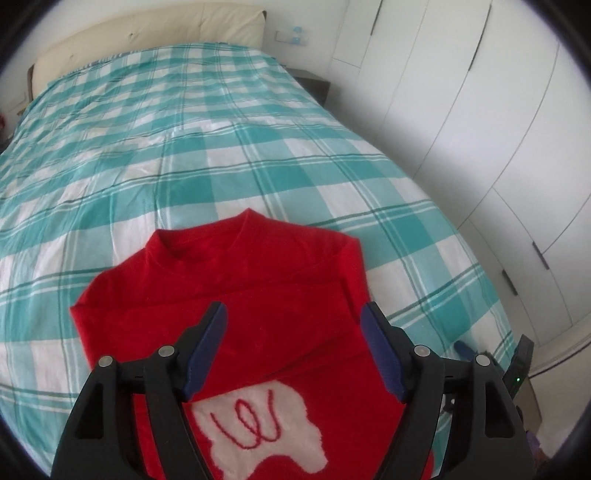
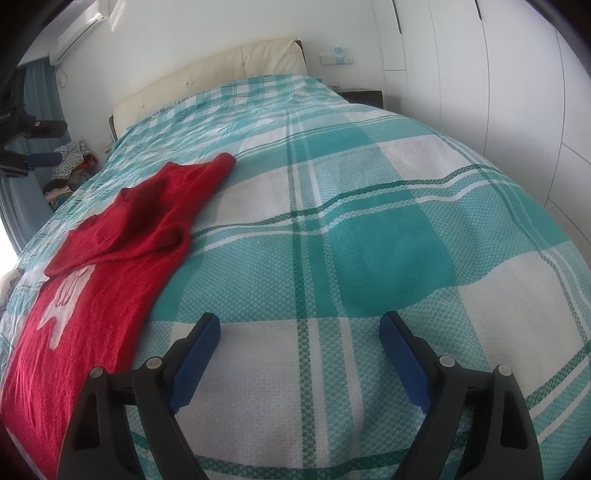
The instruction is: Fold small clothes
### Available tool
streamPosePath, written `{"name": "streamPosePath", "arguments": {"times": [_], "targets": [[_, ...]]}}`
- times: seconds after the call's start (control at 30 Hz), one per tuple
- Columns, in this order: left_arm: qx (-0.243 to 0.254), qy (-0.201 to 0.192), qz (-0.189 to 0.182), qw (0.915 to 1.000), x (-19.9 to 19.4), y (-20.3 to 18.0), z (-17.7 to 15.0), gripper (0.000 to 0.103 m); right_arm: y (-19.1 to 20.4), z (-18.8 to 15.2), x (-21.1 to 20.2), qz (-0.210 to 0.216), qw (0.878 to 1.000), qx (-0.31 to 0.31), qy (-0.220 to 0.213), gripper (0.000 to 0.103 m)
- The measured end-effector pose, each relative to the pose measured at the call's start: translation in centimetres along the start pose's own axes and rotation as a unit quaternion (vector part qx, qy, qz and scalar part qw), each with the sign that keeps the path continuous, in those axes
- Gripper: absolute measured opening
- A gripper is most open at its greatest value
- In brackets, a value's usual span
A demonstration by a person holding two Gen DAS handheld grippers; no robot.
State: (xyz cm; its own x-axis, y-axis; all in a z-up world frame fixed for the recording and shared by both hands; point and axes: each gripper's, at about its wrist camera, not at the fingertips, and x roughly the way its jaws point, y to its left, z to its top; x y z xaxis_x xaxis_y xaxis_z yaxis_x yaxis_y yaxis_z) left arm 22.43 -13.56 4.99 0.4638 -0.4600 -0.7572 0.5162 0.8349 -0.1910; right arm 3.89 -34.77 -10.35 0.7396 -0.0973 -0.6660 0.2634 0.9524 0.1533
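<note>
Writing: red looping scribble, unreadable, on the white patch of the red knitted sweater (image 1: 258, 295)
Hidden: sweater hem cut off
Left gripper (image 1: 293, 314): spread, empty
Right gripper (image 2: 299, 325): spread, empty, over teal-and-white checked bedspread (image 2: 369, 240)

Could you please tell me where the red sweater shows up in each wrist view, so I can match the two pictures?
Left wrist view: the red sweater fills the lower centre, directly beyond the open left tongs.
Right wrist view: the red sweater runs along the left side, left of the open right tongs.
Shared landmark: the cream headboard at the far end of the bed.
</note>
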Motion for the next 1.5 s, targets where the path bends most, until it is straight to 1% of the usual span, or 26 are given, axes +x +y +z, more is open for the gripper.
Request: {"name": "streamPosePath", "arguments": {"times": [0.03, 0.07, 0.1, 0.2, 0.27, 0.33, 0.4, 0.43, 0.5, 0.57, 0.67, 0.7, 0.77, 0.8, 0.87, 0.97, 1.13, 1.5], "targets": [[-0.002, -0.004, 0.014, 0.9999, -0.8, 0.7, -0.7, 0.083, -0.2, 0.0, 0.0, 0.001, 1.0, 0.001, 0.0, 0.088], [-0.002, -0.009, 0.032, 0.9994, -1.6, 1.4, -1.6, 0.09, -0.2, 0.0, 0.0, 0.001, 1.0, 0.001, 0.001, 0.088], [-0.001, -0.015, 0.053, 0.9985, -2.8, 2.4, -2.6, 0.094, 0.0, 0.0, 0.0, 0.0, 1.0, 0.0, 0.001, 0.088], [-0.001, -0.022, 0.114, 0.9933, -5.4, 6.0, -5.7, 0.096, -0.1, 0.1, 0.1, -0.003, 1.0, -0.002, 0.004, 0.088], [-0.012, -0.025, 0.151, 0.9882, -6.9, 8.6, -8.3, 0.097, -0.1, 0.1, 0.1, -0.005, 1.0, -0.003, 0.005, 0.088], [-0.042, -0.033, 0.178, 0.9826, -8.0, 11.4, -11.0, 0.098, -0.2, 0.2, 0.3, -0.005, 1.0, -0.003, 0.005, 0.088], [-0.091, -0.04, 0.187, 0.9774, -8.3, 14.4, -13.9, 0.099, -0.2, 0.3, 0.4, -0.006, 1.0, -0.004, 0.006, 0.088], [-0.115, -0.041, 0.192, 0.9737, -8.1, 15.8, -15.3, 0.099, -0.3, 0.3, 0.5, -0.007, 1.0, -0.005, 0.006, 0.088], [-0.159, -0.036, 0.211, 0.9638, -7.1, 18.3, -17.9, 0.099, -0.3, 0.3, 0.6, -0.009, 1.0, -0.007, 0.006, 0.088], [-0.193, -0.038, 0.225, 0.9544, -6.0, 20.3, -20.0, 0.098, -0.3, 0.2, 0.6, -0.01, 1.0, -0.008, 0.006, 0.088], [-0.208, -0.058, 0.263, 0.9405, -4.9, 21.9, -22.3, 0.098, -0.4, 0.3, 0.5, -0.007, 1.0, -0.006, 0.004, 0.088], [-0.214, -0.064, 0.27, 0.9366, -4.6, 22.2, -23.0, 0.098, -0.4, 0.3, 0.5, -0.006, 1.0, -0.005, 0.004, 0.088], [-0.24, -0.056, 0.263, 0.9328, -4.2, 23.1, -24.1, 0.098, -0.5, 0.3, 0.5, -0.004, 1.0, -0.004, 0.003, 0.088], [-0.248, -0.053, 0.26, 0.9317, -4.1, 23.5, -24.0, 0.098, -0.6, 0.3, 0.6, -0.003, 1.0, -0.003, 0.002, 0.088], [-0.262, -0.062, 0.243, 0.932, -4.5, 24.1, -24.1, 0.099, -0.7, 0.3, 0.5, -0.001, 1.0, -0.002, 0.001, 0.088], [-0.281, -0.049, 0.227, 0.931, -3.9, 25.0, -24.4, 0.099, -0.7, 0.3, 0.6, 0.001, 1.0, -0.001, 0.001, 0.089], [-0.272, -0.042, 0.239, 0.9312, -3.5, 24.6, -24.2, 0.099, -0.8, 0.2, 0.5, 0.001, 1.0, -0.001, 0.001, 0.089], [-0.266, -0.034, 0.245, 0.9317, -3.2, 24.5, -24.3, 0.1, -0.8, 0.2, 0.5, 0.001, 1.0, -0.002, 0.001, 0.089]]}}
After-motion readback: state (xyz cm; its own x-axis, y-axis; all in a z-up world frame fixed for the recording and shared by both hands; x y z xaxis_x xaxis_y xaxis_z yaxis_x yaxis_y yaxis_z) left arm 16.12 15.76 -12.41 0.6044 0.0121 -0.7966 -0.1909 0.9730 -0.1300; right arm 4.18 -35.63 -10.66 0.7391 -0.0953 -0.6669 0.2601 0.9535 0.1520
